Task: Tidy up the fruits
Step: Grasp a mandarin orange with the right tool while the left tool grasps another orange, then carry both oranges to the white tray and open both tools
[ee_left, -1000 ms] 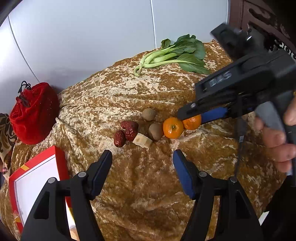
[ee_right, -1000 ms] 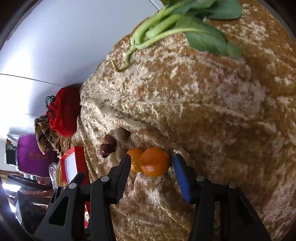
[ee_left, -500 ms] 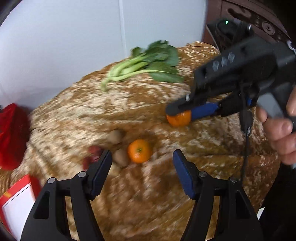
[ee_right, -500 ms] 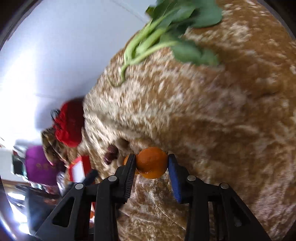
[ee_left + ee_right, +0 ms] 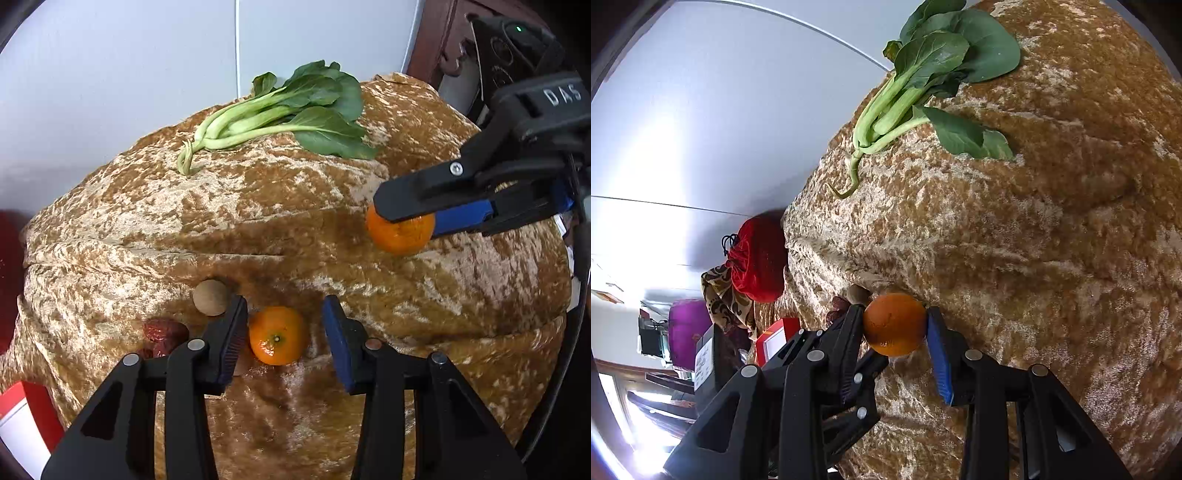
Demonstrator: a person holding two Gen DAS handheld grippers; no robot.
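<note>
My right gripper (image 5: 894,325) is shut on a mandarin (image 5: 894,324) and holds it over the gold velvet cloth (image 5: 1015,236); it also shows in the left wrist view (image 5: 400,230) at the right. My left gripper (image 5: 283,334) is open, its fingers on either side of a second mandarin (image 5: 277,335) that lies on the cloth. A round brown fruit (image 5: 210,297) and red dates (image 5: 162,332) lie just left of it, partly hidden by the left finger.
A bunch of bok choy (image 5: 284,114) lies at the far side of the cloth. A red and white box (image 5: 22,421) sits at the lower left edge. A red drawstring bag (image 5: 759,258) and a purple bag (image 5: 689,332) stand beyond the table.
My right gripper closed on one mandarin and carried it right, away from the pile. My left gripper moved forward until its open fingers bracket the other mandarin.
</note>
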